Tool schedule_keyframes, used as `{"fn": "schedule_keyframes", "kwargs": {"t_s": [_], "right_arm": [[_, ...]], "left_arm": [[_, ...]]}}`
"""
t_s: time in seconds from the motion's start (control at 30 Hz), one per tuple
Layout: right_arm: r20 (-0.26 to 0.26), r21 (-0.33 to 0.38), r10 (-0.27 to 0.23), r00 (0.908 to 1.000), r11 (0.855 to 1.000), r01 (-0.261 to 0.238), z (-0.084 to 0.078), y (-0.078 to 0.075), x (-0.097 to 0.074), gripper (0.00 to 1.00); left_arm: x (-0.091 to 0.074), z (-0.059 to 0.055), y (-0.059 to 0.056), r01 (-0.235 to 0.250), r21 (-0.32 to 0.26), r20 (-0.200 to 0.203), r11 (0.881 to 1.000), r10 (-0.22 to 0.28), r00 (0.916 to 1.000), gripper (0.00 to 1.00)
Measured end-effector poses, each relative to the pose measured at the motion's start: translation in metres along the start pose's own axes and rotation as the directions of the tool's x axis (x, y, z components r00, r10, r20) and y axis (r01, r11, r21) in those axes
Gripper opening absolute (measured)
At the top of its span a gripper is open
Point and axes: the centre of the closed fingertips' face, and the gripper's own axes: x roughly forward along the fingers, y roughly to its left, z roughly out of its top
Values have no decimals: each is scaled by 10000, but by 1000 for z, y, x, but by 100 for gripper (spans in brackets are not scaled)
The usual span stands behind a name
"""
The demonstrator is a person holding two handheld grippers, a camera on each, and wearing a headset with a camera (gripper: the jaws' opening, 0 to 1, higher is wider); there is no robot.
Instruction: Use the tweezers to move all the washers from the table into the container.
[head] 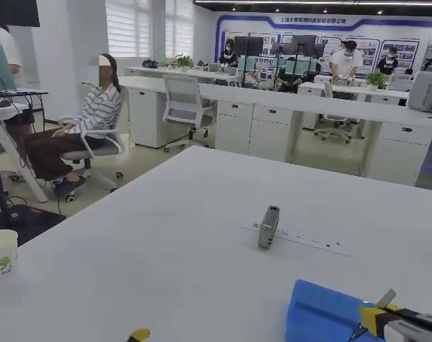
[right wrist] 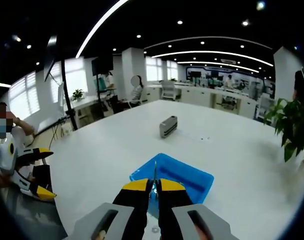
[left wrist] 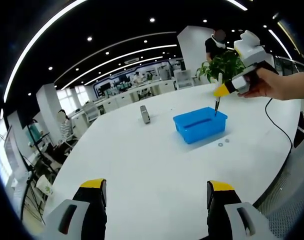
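Two washers (left wrist: 220,144) lie on the table (left wrist: 141,160) just beside the blue container (left wrist: 199,125). My right gripper (right wrist: 154,185) is clamped on the tweezers (left wrist: 217,106), whose tips hang over the container. I cannot tell if they carry a washer. I'd lower them inside before easing off. My left gripper (left wrist: 154,187) gapes wide, empty.

Blue Chinese characters run across a white wall banner (head: 312,21) at the office's far end, too small to read reliably.
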Motion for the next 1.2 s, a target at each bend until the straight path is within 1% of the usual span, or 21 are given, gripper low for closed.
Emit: {"fn": "schedule_keyframes", "kwargs": {"t_s": [0.1,0.2,0.27,0.4,0.53,0.63,0.9,1.17,1.2], "right_arm": [[-128,141,83,9999,9999,-82,-10,4,0,2],[-485,-8,97,9988,10000,-97,-24,7,3,2],[-505,-65,104,9987,9999,-107,-28,8,4,2],[-749,-62,149,9971,9999,-154,-41,9,10,2],[-934,150,249,9953,9996,-236,-53,10,15,2],[-1093,161,260,9937,9996,-244,-60,13,18,2],[-1246,249,245,9919,9995,-216,-67,12,20,3],[-1384,48,180,9902,9998,-175,-73,13,23,3],[-1262,0,161,9919,9999,-163,-71,12,23,3]], "left_arm": [[0,0,0,-13,-12,-20,10000,13,10000,84],[0,-1,0,1,47,-63,10000,-1,10000,84],[1,-2,-1,12,81,-119,10000,-11,9999,84],[1,-2,-1,21,112,-149,9999,-19,9999,84],[1,-3,-1,11,89,-187,10000,-9,9998,84],[1,-3,-1,17,113,-192,9999,-15,9998,84],[2,-4,0,-39,97,-236,9999,41,9997,84],[2,-5,0,-31,114,-260,9999,34,9997,84],[2,-5,0,-30,113,-264,9999,33,9996,84]]}}
